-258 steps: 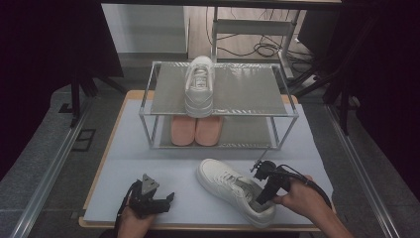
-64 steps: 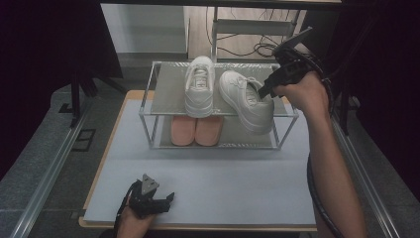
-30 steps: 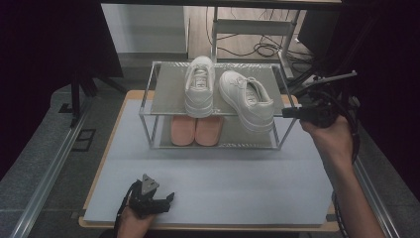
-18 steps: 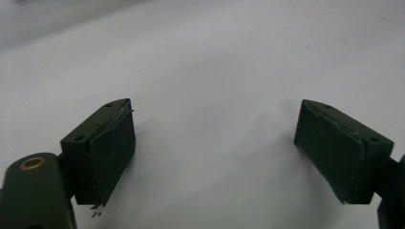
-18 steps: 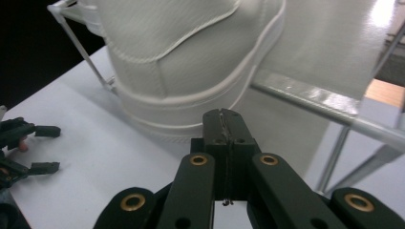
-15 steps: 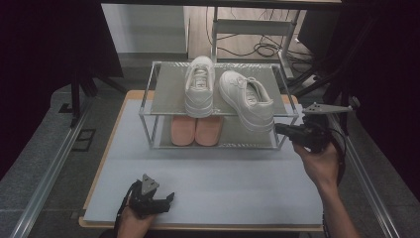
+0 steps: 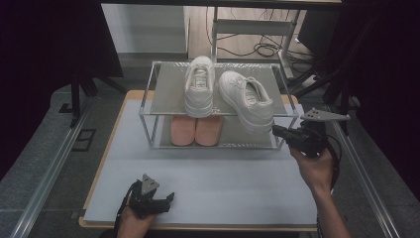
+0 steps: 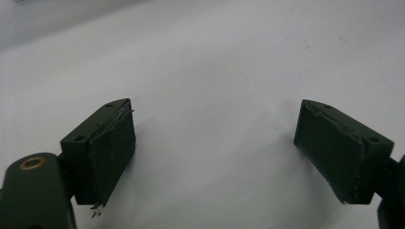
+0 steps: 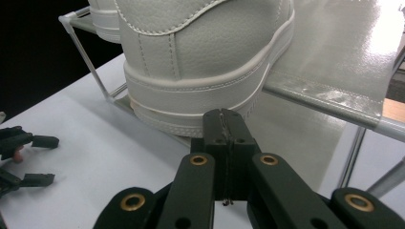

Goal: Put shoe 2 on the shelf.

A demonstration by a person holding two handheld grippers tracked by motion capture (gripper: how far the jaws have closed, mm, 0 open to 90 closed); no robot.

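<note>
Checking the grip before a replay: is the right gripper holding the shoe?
No: in the right gripper view the right gripper has its jaws pressed together, empty, just short of the shoe.

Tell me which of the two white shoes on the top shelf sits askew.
The right white sneaker, nearest the right hand-held gripper: it lies angled, heel over the front edge, while the left white sneaker lies straight.
</note>
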